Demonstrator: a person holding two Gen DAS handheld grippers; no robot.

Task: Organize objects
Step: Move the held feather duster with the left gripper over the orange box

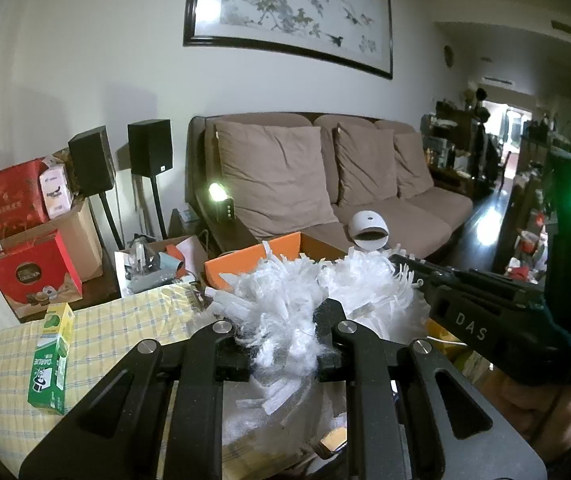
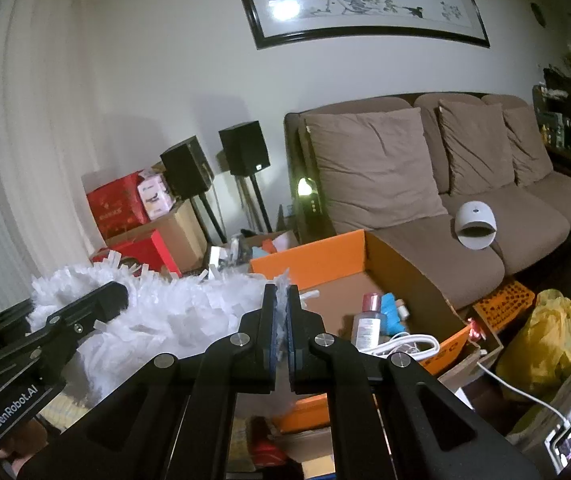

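The left gripper is clamped on a bunch of white shredded-paper filling, which fills the narrow gap between its jaws. The right gripper is closed on a thin tuft at the edge of the same filling; the two pads are seen almost touching, with white strips pinched between them. The mass of filling is held between both grippers, at the near left rim of an open orange box. Inside the box, a clear bottle with a pink cap, a blue item and a coiled white cable are seen on the floor of the box. A green toothpaste carton is located to the left, on a yellow checked cloth. A brown sofa is positioned behind the box, with a white dome-shaped device resting on its seat.
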